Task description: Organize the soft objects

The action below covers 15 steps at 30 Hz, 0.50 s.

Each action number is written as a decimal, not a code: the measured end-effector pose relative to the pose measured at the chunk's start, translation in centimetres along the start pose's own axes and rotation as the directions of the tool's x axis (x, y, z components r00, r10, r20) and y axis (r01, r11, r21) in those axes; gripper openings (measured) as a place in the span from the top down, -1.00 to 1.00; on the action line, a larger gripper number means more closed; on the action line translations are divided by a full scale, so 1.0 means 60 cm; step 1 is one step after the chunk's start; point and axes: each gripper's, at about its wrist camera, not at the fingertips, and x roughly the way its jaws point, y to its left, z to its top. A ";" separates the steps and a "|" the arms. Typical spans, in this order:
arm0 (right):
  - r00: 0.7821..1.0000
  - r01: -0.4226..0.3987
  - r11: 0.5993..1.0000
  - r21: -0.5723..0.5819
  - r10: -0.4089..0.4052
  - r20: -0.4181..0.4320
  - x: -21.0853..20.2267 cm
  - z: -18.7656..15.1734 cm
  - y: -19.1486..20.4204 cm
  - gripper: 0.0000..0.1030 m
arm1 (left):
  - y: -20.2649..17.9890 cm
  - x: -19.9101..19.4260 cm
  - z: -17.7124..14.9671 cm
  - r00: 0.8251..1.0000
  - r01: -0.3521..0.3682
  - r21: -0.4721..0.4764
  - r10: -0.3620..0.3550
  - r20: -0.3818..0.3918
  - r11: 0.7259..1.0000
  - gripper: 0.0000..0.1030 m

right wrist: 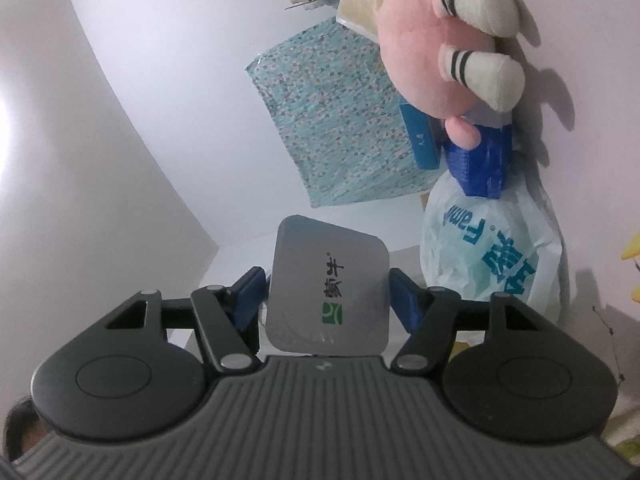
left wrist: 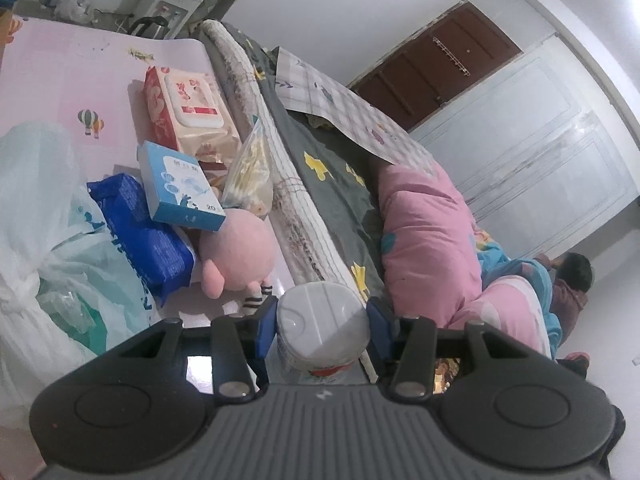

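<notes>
My left gripper (left wrist: 323,328) is shut on a white round cup (left wrist: 322,316) with a foil lid and a red label, its blue pads pressing both sides. My right gripper (right wrist: 329,302) is shut on a grey square yogurt cup (right wrist: 328,288) with a green logo, held up in the air. A pink plush toy (left wrist: 236,256) lies on the pink table (left wrist: 60,72) just beyond the left gripper; in the right wrist view the plush toy (right wrist: 432,40) shows at the upper right. Beside it lie a blue tissue pack (left wrist: 140,232) and a light-blue box (left wrist: 180,188).
A red-and-orange wipes pack (left wrist: 184,108) and a clear snack bag (left wrist: 248,172) sit further back. A white plastic bag (left wrist: 60,240) fills the left. To the right is a bed with a pink quilt (left wrist: 424,232). A person (left wrist: 572,280) is low by the white wardrobe (left wrist: 540,140).
</notes>
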 end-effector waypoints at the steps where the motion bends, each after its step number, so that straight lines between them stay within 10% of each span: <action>1: 1.000 0.007 1.000 -0.004 -0.007 0.004 -0.001 0.000 0.000 -0.27 | 0.002 0.001 -0.001 1.000 0.001 -0.003 -0.001 0.000 1.000 0.05; 15: 0.956 0.283 0.956 -0.082 -0.275 0.105 -0.044 0.023 -0.001 -0.25 | 0.030 0.017 0.000 0.990 -0.139 0.033 0.139 0.003 0.990 0.05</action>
